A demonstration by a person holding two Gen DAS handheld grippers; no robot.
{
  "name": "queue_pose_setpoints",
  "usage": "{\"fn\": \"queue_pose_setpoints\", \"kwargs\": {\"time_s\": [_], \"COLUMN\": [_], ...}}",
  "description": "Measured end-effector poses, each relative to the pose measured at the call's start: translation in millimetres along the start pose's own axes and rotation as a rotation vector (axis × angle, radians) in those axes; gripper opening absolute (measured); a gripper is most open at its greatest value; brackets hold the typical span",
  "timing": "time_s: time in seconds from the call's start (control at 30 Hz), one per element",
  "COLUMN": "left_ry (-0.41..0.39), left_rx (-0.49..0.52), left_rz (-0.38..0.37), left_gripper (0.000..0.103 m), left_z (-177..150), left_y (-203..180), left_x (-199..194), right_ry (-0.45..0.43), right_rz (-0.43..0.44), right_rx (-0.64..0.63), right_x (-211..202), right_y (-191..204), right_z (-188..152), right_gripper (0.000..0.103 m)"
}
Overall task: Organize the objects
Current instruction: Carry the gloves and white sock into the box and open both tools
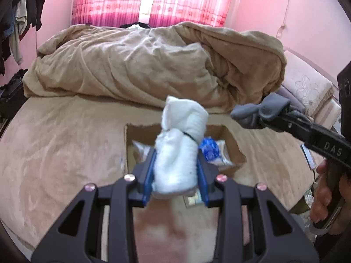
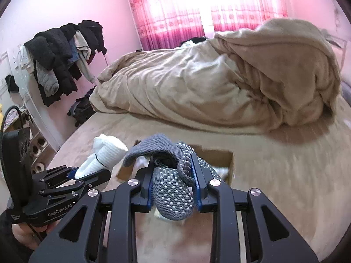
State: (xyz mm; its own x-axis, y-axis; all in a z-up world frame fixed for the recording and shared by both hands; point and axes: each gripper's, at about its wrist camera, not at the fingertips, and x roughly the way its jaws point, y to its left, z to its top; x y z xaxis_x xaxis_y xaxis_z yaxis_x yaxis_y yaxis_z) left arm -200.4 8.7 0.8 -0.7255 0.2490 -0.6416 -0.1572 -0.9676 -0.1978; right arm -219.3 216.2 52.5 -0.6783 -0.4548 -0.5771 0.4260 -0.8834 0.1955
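Note:
My left gripper (image 1: 176, 155) is shut on a rolled white sock bundle (image 1: 179, 144) and holds it above an open cardboard box (image 1: 232, 140) on the bed. The bundle also shows in the right wrist view (image 2: 105, 155). My right gripper (image 2: 172, 164) is shut on a grey sock bundle with white dots (image 2: 171, 186), held over the same box (image 2: 221, 157). In the left wrist view the grey socks (image 1: 261, 111) hang to the right of the white ones. A blue-and-white packet (image 1: 210, 149) lies inside the box.
The box sits on a tan bedsheet (image 1: 65, 142). A crumpled tan duvet (image 1: 142, 65) fills the far half of the bed. A clothes rack (image 2: 63, 50) with dark garments stands by the left wall, a dark bag (image 2: 82, 109) below it. A phone (image 1: 308, 155) lies at the right.

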Motion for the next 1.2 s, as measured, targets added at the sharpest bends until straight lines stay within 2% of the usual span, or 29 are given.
{"fn": "queue_pose_setpoints", "kwargs": {"time_s": [0.13, 0.33, 0.7, 0.87, 0.9, 0.97, 1.0, 1.03, 1.1, 1.2], "left_ry": [0.01, 0.063, 0.166, 0.175, 0.178, 0.177, 0.176, 0.176, 0.172, 0.148], "left_rx": [-0.01, -0.016, -0.039, -0.001, 0.006, 0.023, 0.024, 0.019, 0.01, 0.019], "left_rz": [-0.005, -0.018, -0.035, -0.017, -0.011, 0.001, 0.002, 0.0, 0.001, 0.011], "left_gripper": [0.035, 0.035, 0.038, 0.041, 0.043, 0.059, 0.069, 0.071, 0.071, 0.072], "left_z": [13.6, 16.0, -1.9, -2.8, -3.5, -6.4, -9.4, -11.8, -16.2, -24.0], "left_y": [7.0, 12.8, 32.6, 29.2, 28.9, 27.8, 27.8, 28.4, 30.0, 29.3], "left_x": [20.0, 58.6, 126.4, 133.0, 130.6, 124.9, 120.4, 115.7, 104.7, 85.5], "right_ry": [-0.005, 0.015, 0.096, 0.123, 0.128, 0.134, 0.138, 0.139, 0.136, 0.143], "right_rz": [-0.001, -0.009, 0.009, 0.023, 0.028, 0.043, 0.049, 0.047, 0.05, 0.068], "right_rx": [-0.017, -0.025, 0.04, 0.051, 0.056, 0.065, 0.063, 0.059, 0.05, 0.053], "right_x": [22.3, 58.6, 135.2, 151.3, 151.1, 149.6, 148.1, 146.4, 140.8, 132.4], "right_y": [2.7, 0.0, -11.5, -10.8, -10.7, -10.2, -9.4, -8.2, -5.7, -4.1], "right_z": [10.9, 12.8, -12.7, -27.4, -30.7, -35.3, -37.3, -38.9, -41.4, -45.2], "right_gripper": [0.029, 0.029, 0.029, 0.033, 0.034, 0.036, 0.041, 0.051, 0.063, 0.064]}}
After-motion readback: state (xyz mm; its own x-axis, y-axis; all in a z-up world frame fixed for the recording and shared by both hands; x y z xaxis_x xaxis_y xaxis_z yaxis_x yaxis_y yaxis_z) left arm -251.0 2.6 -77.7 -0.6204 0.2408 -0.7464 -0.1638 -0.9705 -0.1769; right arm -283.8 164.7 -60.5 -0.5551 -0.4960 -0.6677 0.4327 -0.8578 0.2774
